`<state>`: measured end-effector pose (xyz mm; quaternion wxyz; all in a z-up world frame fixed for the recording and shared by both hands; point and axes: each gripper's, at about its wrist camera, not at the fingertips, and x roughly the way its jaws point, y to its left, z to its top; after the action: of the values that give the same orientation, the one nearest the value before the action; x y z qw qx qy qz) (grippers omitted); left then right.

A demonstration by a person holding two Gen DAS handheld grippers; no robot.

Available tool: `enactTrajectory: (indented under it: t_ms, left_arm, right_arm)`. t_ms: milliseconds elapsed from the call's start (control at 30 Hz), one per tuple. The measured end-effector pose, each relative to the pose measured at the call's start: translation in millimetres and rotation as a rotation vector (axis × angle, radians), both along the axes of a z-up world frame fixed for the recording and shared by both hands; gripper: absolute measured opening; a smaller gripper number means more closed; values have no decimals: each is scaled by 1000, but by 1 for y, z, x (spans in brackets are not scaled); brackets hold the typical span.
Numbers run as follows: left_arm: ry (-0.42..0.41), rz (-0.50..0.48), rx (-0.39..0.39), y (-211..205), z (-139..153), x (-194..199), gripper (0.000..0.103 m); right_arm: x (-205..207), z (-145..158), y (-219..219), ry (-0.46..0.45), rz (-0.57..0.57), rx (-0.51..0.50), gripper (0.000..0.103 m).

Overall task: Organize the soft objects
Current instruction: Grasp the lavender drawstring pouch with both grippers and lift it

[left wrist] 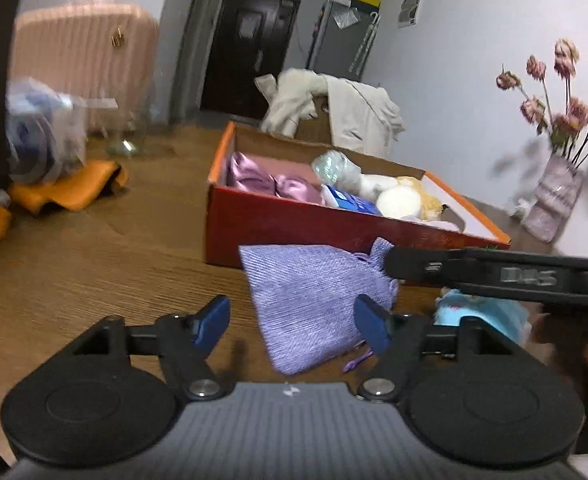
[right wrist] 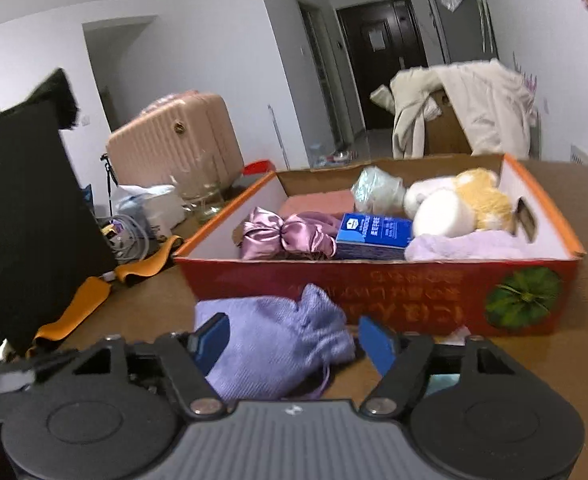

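You are working at a wooden bench (left wrist: 94,264) in a lived-in room, with a dark door down the hall and a pink suitcase (right wrist: 174,144) off to the side. Your left gripper (left wrist: 292,322) stands released, its blue pads apart; the purple pouch (left wrist: 314,300) lies on the wood between them, near the right pad, and no pad visibly presses it. Your right gripper (right wrist: 294,338) is likewise unclenched: the same pouch sits between its pads, and the left pad overlaps the cloth, though whether it touches I cannot tell. In the left wrist view the right gripper's black finger reaches in from the side to the gathered neck of the pouch.

Just beyond the pouch stands the red box (right wrist: 374,280) with its orange rim, already holding a pink satin bundle (right wrist: 286,232), a blue packet (right wrist: 374,232), a plush toy (right wrist: 474,200) and a lilac towel (right wrist: 474,246). A turquoise cloth (left wrist: 482,312) lies on the bench beside the pouch.

The step in hand looks like taking up the pouch for the box. Let one gripper do it: close on the thick body rather than the loose drawstring, so the cloth does not slip out. Lift clear of the box's near wall before moving forward, and aim for the free patch near the pink bundle. Keep the other gripper out of the way.
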<state>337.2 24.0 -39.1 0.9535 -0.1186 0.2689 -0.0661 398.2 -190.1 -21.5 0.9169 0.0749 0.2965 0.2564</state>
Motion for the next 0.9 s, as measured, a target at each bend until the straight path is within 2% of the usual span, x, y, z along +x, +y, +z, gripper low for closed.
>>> enactTrajectory:
  t_ms: [67, 133, 200, 233, 300, 333, 400, 533, 633, 767, 900]
  left_arm:
    - [24, -17, -41, 5, -5, 10, 56]
    - [59, -8, -76, 11, -11, 19, 54]
    - [75, 6, -98, 15, -17, 24, 44]
    - [79, 5, -110, 17, -19, 25, 42]
    - [77, -12, -149, 20, -19, 24, 29]
    - [77, -17, -162, 21, -19, 24, 26]
    - [75, -30, -166, 20, -15, 19, 17]
    - [47, -75, -164, 16, 1, -11, 13]
    - [34, -107, -140, 11, 12, -47, 13]
    - [49, -128, -92, 4, 10, -88, 13]
    - [99, -133, -71, -5, -3, -115, 13]
  right_arm:
    - [14, -8, 3, 30, -7, 10, 62]
    - [22, -16, 5, 56, 1, 24, 59]
    - [24, -21, 5, 63, -3, 33, 54]
    - [24, -22, 5, 58, 1, 32, 47]
    - [22, -22, 7, 47, 3, 18, 35]
    - [20, -20, 8, 37, 8, 8, 27]
    - [13, -14, 12, 7, 11, -30, 23]
    - [-24, 9, 13, -66, 15, -85, 21]
    - [-68, 23, 3, -104, 27, -80, 21]
    - [-117, 18, -10, -55, 41, -66, 22]
    - [-154, 4, -18, 0, 20, -58, 22]
